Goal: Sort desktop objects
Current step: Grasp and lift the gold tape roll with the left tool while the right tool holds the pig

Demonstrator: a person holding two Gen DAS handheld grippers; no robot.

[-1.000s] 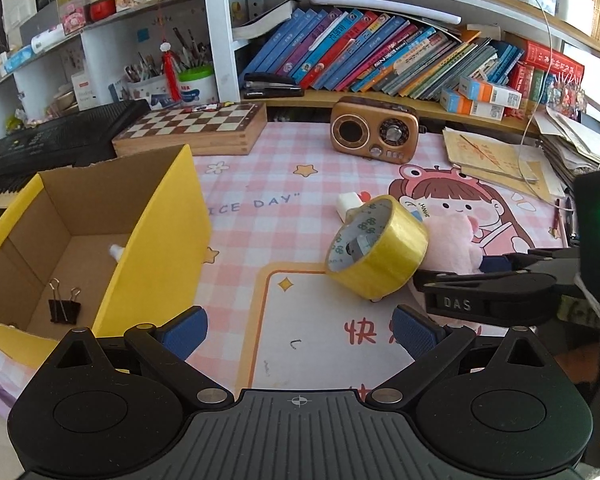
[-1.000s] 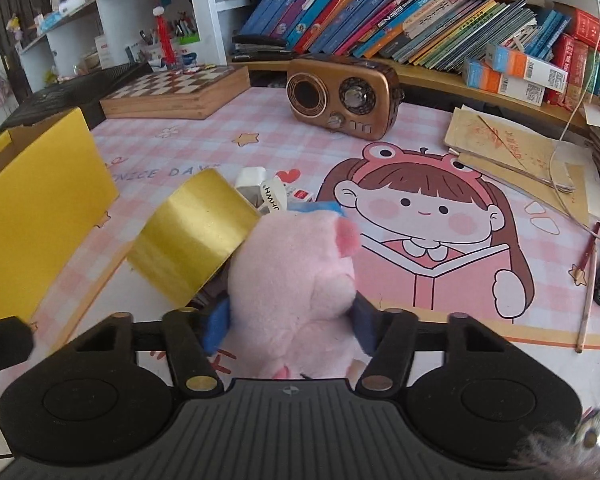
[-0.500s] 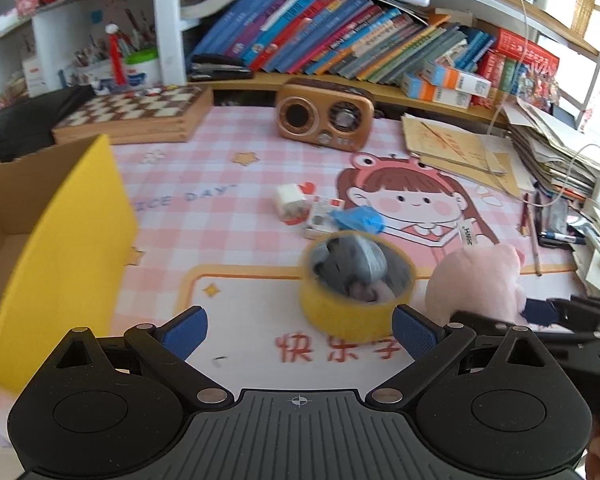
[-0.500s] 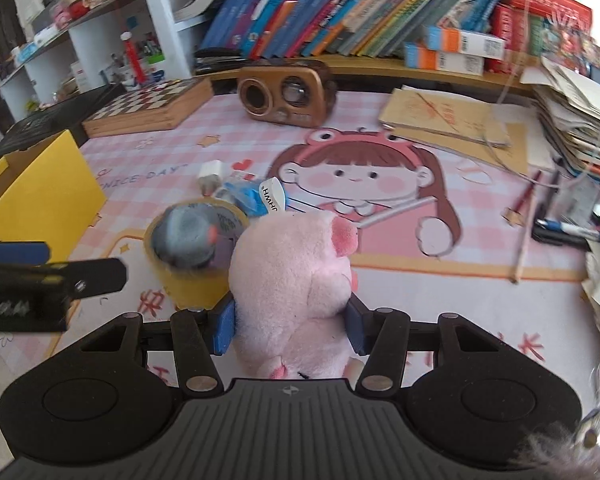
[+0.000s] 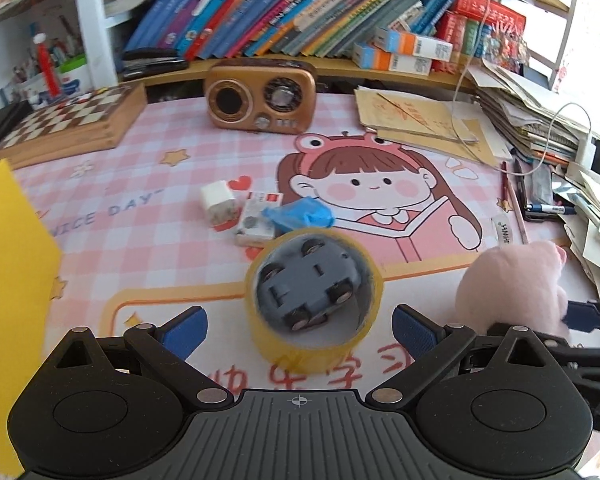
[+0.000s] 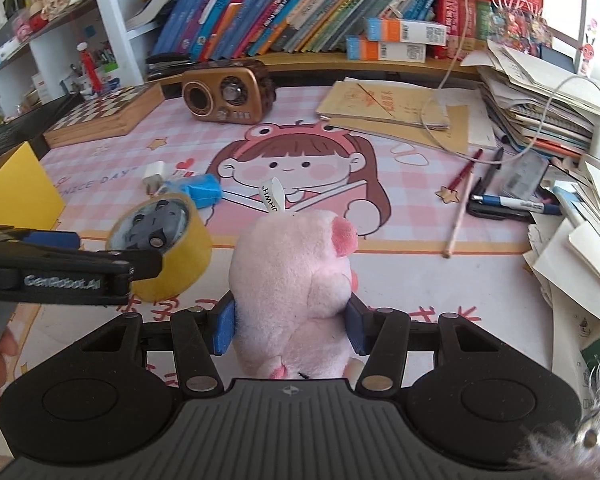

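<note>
A yellow tape roll [image 5: 314, 344] lies flat on the pink desk mat with a grey toy car [image 5: 308, 284] upside down inside its ring. My left gripper [image 5: 299, 328] is open, its blue pads standing wide on either side of the roll without touching it. To the right, a pink plush pig [image 5: 512, 284] is clamped by my right gripper [image 6: 290, 324], which is shut on the pig's body [image 6: 292, 276]. In the right wrist view the tape roll [image 6: 168, 264] sits to the left of the pig, with the left gripper [image 6: 116, 252] reaching over it.
A yellow cardboard box [image 5: 8, 280] stands at the left edge. Beyond the tape lie a white plug [image 5: 218, 202], a small card packet [image 5: 256, 220] and a blue wrapper [image 5: 300, 214]. A brown radio [image 5: 260, 100] and chessboard [image 5: 72, 120] sit at the back; pens [image 6: 512, 202] and paper stacks [image 6: 560, 128] crowd the right.
The tape roll went from tilted on edge to lying flat around the toy car. My left gripper swung away from the box onto the roll. The right gripper carried the pig off to the right.
</note>
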